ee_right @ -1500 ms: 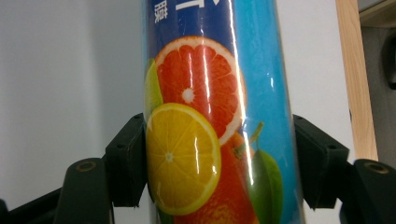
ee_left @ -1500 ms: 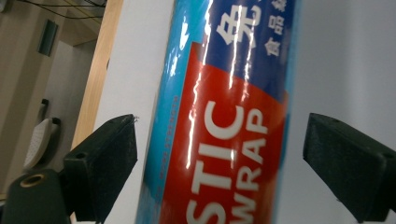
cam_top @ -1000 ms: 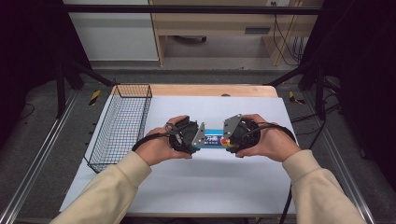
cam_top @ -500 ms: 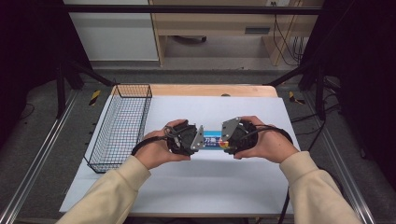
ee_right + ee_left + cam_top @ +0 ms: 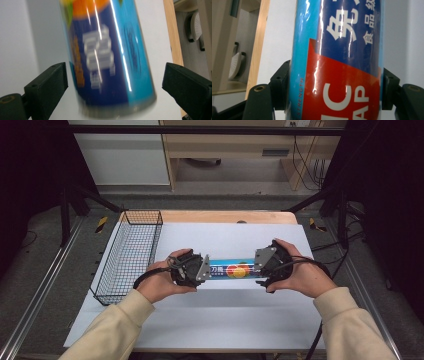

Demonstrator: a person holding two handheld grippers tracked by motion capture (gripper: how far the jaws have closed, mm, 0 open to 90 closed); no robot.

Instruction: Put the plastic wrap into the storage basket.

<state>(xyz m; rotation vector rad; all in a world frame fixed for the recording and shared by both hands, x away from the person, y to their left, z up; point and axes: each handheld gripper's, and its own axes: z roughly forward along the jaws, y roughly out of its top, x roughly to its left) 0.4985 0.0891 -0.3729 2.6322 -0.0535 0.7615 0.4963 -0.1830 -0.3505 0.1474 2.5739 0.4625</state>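
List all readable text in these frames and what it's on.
"STRENGTH": blue roll, small print along its edge, left gripper view.
"IC" over "AP": roll's red panel, letters cut off at the frame edge.
"免" and "品": large and smaller white characters on the roll.
Right gripper view: white print on the roll is blurred, unreadable.
High view: label characters too small to read reliably.

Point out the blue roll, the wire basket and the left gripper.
blue roll (image 5: 234, 270): high view, middle of its label.
wire basket (image 5: 131, 251): high view, mesh floor.
left gripper (image 5: 335, 91): left gripper view, between its jaws, which clamp the roll.
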